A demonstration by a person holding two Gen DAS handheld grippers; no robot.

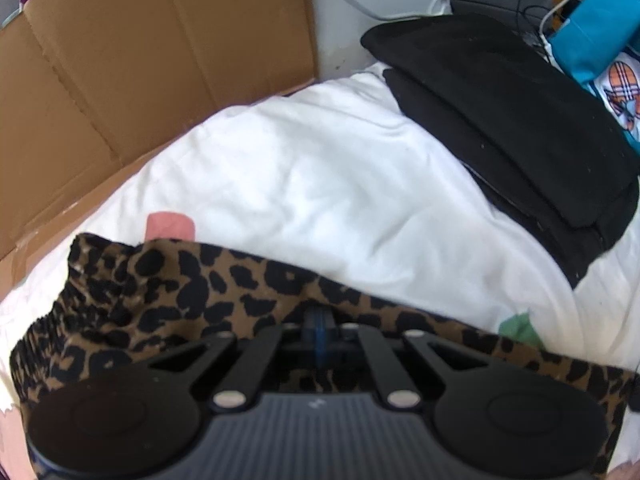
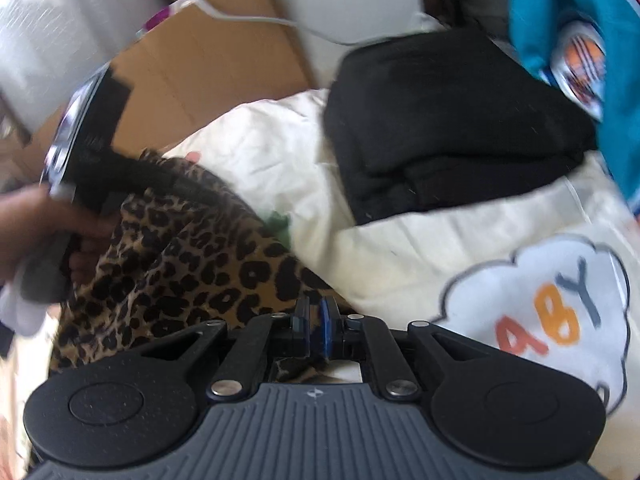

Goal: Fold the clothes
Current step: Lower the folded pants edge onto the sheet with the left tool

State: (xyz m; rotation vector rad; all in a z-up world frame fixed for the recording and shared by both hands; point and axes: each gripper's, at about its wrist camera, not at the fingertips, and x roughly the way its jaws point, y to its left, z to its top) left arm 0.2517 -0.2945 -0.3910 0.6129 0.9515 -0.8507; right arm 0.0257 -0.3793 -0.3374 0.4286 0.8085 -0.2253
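Holding: left tongs (image 1: 318,322) closed on the top edge of the leopard-print garment (image 1: 168,292); right tongs (image 2: 316,324) pinched narrow on the same cloth, a scrap of print showing below them.
Garment's place: just ahead of and under both tongs, over the white duvet (image 1: 304,168) of the bed; whether it is lifted clear or resting on the bedding cannot be told.
Long axis: in the left wrist view the held edge runs across the view, from a gathered, elastic-looking band far left of the left tongs to a thin strip trailing off to their right.
Which hand is nearer: both tongs are on the cloth; the bunched bulk lies left of and beyond the right tongs, close under the left hand (image 2: 36,228) and its device.
Stage, judged: an edge held at two points fits either spreading the piece flat or bringing one end over for a fold; the pictures do not settle which.
Beyond the tongs: folded black clothes (image 1: 508,120) stacked ahead and to the right, well apart from the leopard piece.
Far right: teal garment (image 2: 560,20) with a round orange-and-white emblem, its lettering too blurred to read.
Left and beyond: flattened cardboard (image 1: 132,72) leaning beside the bed.
Writing: a cloud print (image 2: 540,312) on the duvet, right of the right tongs, shows coloured letters "ABY", the first letter cut off.
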